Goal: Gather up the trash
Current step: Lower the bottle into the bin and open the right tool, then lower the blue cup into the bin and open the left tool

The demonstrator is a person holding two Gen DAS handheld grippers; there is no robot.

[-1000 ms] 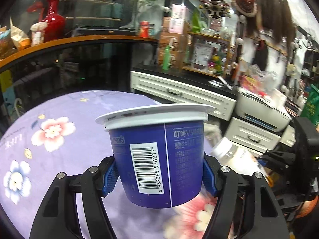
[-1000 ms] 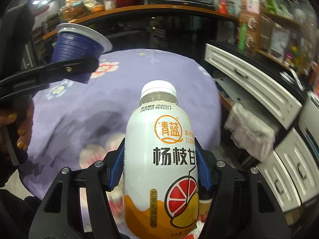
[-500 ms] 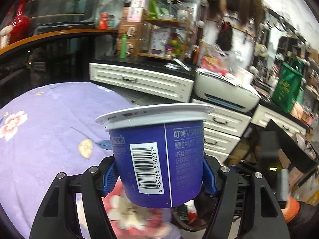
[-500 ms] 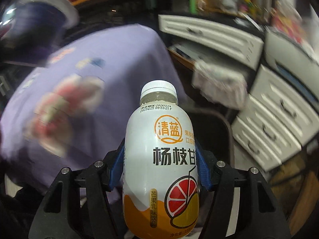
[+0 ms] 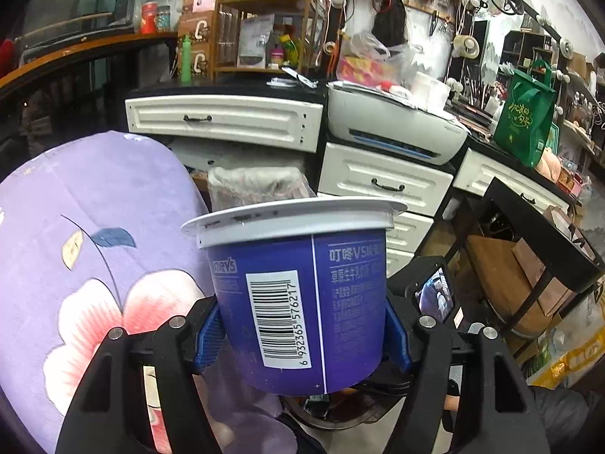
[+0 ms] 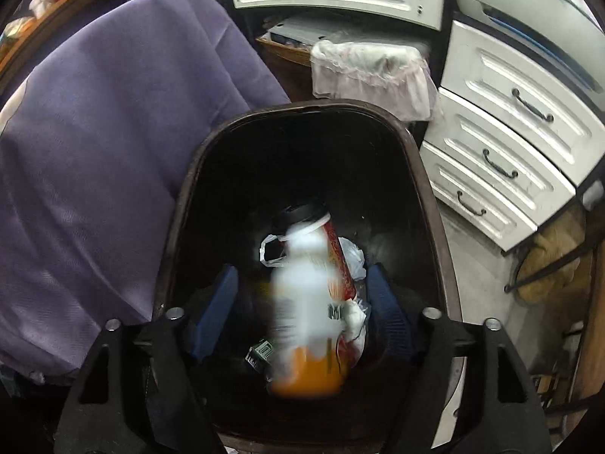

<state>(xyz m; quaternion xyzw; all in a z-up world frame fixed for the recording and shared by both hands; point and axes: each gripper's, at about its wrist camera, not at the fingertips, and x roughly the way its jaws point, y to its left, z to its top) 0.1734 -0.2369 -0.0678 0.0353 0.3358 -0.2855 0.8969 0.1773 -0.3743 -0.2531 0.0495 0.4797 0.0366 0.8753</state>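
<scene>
**A:** what's the right gripper [image 6: 302,308] doing? bottle gone?

**B:** yep. Its jaws have just been opening and both blue pads stand clear of the bottle [image 6: 306,314], which shows as a white-and-orange blur between them, over the mouth of the dark bin [image 6: 181,204]. Other trash lies at the bin's bottom: a red cup [image 6: 334,253] with a black lid and a crumpled white bag [image 6: 351,255].

**A:** and the left?

**B:** left gripper [image 5: 302,336] is clamped on the blue yogurt cup [image 5: 298,302], upright, barcode facing the camera, pads pressed to both sides. It hangs past the edge of the purple flowered tablecloth [image 5: 75,234], white drawers [image 5: 227,121] behind.
</scene>
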